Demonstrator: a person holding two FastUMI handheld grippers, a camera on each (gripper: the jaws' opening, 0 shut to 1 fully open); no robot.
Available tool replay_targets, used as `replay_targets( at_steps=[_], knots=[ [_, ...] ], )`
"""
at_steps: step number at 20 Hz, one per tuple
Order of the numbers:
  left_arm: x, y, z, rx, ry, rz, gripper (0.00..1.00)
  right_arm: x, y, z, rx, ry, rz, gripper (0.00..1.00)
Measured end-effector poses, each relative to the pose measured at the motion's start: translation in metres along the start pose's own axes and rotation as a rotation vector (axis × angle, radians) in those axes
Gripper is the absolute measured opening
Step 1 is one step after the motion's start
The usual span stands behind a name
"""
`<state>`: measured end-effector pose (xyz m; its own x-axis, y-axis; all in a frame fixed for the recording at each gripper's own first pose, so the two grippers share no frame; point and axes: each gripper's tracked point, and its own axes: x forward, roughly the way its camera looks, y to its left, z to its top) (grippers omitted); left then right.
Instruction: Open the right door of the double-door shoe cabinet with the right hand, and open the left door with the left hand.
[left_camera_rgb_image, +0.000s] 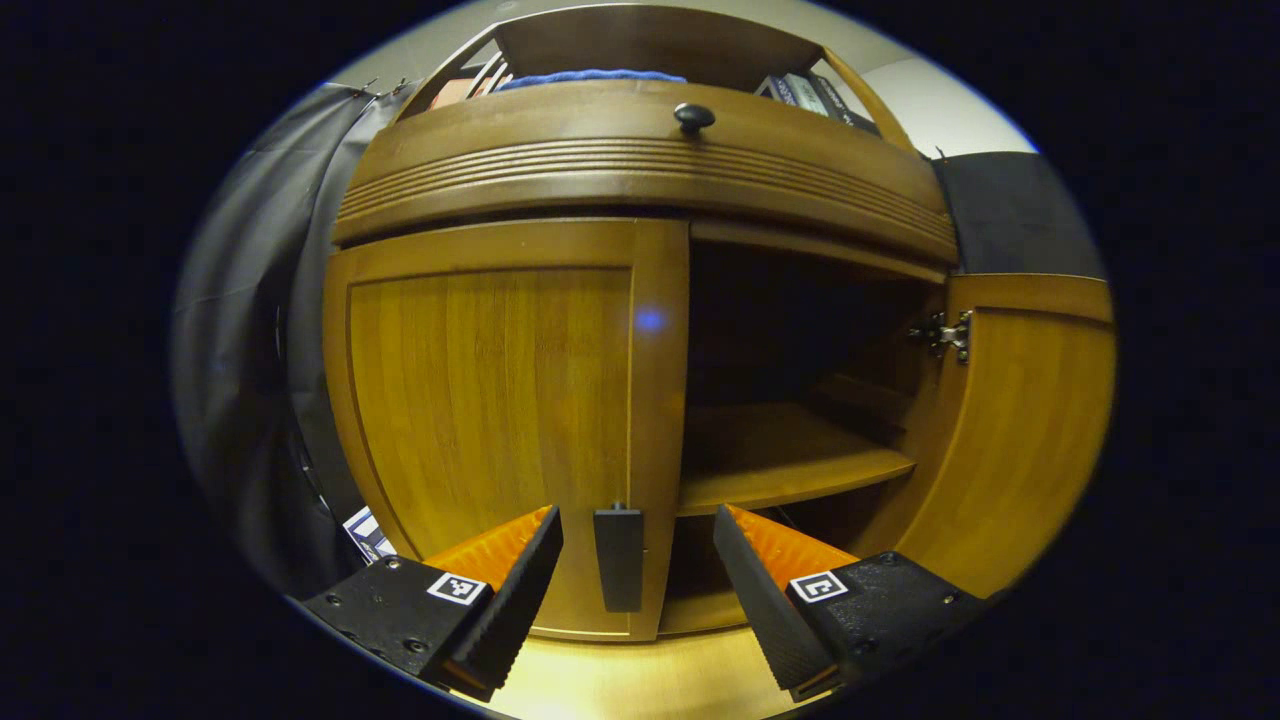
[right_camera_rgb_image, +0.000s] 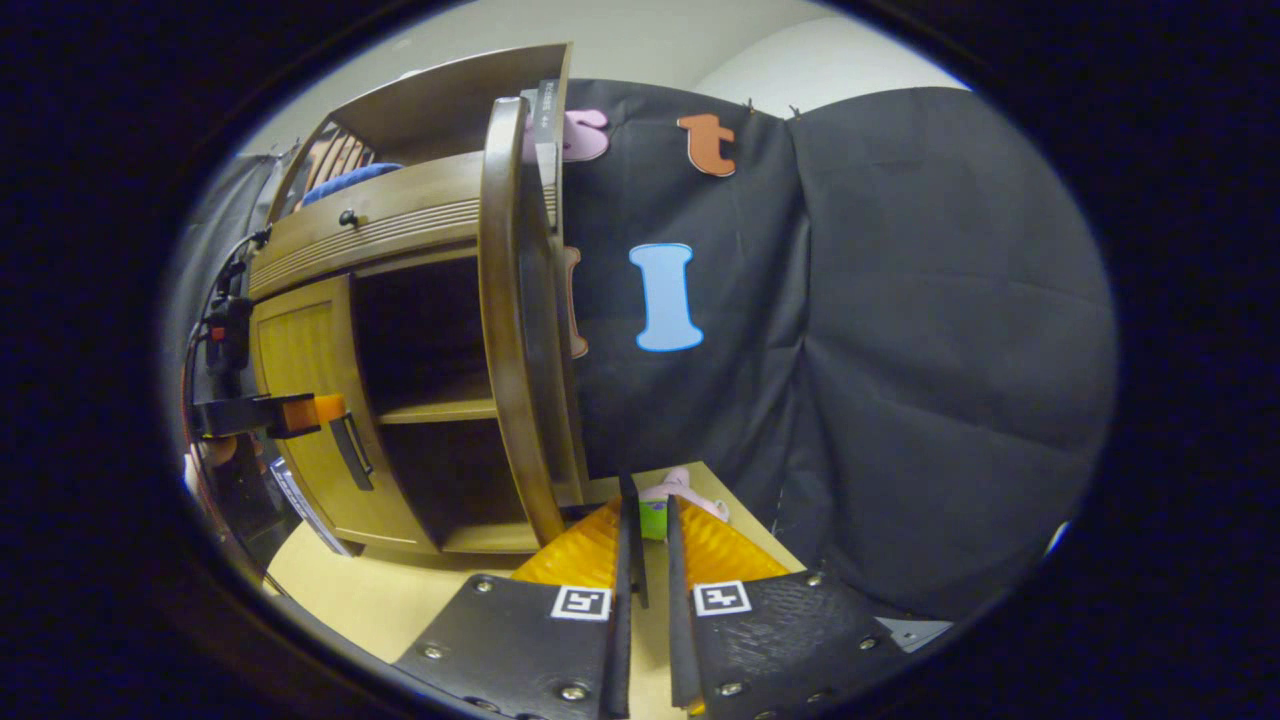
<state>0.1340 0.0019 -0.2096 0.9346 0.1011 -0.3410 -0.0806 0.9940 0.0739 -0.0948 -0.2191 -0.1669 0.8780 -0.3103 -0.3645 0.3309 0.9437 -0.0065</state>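
Wooden left door (left_camera_rgb_image: 490, 400) stays closed at frame centre, so we spread our left gripper (left_camera_rgb_image: 638, 570) wide, empty, around its black handle (left_camera_rgb_image: 619, 558); our right gripper (right_camera_rgb_image: 648, 560) pinches the open right door's handle (right_camera_rgb_image: 630, 530).

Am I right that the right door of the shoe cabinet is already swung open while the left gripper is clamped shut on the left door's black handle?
Not quite. The right door is indeed open, but the left gripper is not shut on the handle: in the left gripper view its fingers stand apart on either side of the handle, with gaps showing. The left door is closed.
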Motion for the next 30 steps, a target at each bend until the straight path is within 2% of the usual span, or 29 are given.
replay_targets(
  at_steps=[2, 4, 5, 6, 8, 11, 21, 22, 29, 30],
  knots=[
    [0.014, 0.005, -0.007, -0.008, 0.021, 0.008, 0.94, -0.001, -0.01, -0.002, 0.003, 0.001, -0.015, 0.16],
    [0.023, 0.009, -0.016, -0.021, 0.041, 0.015, 0.81, -0.005, -0.024, 0.001, -0.021, -0.009, -0.058, 0.19],
    [0.027, 0.012, -0.019, -0.027, 0.048, 0.021, 0.7, -0.006, -0.024, 0.0, -0.024, -0.008, -0.054, 0.2],
    [0.03, 0.013, -0.02, -0.035, 0.048, 0.024, 0.66, -0.006, -0.021, 0.002, -0.023, -0.007, -0.055, 0.2],
    [0.034, 0.011, -0.019, -0.048, 0.047, 0.006, 0.5, -0.007, -0.022, 0.002, -0.029, -0.011, -0.056, 0.2],
    [0.033, 0.008, -0.02, -0.054, 0.051, -0.008, 0.37, -0.01, -0.02, 0.002, -0.041, -0.013, -0.051, 0.2],
    [0.003, 0.01, -0.024, -0.089, 0.051, -0.057, 0.36, -0.025, -0.018, 0.003, -0.056, -0.015, -0.046, 0.2],
    [-0.001, 0.01, -0.024, -0.092, 0.052, -0.06, 0.34, -0.027, -0.017, 0.003, -0.055, -0.014, -0.046, 0.2],
    [-0.027, 0.016, -0.027, -0.105, 0.053, -0.077, 0.39, -0.04, -0.011, 0.001, -0.051, -0.008, -0.035, 0.2],
    [-0.031, 0.017, -0.027, -0.109, 0.053, -0.076, 0.36, -0.041, -0.01, 0.0, -0.053, -0.007, -0.032, 0.2]
  ],
)
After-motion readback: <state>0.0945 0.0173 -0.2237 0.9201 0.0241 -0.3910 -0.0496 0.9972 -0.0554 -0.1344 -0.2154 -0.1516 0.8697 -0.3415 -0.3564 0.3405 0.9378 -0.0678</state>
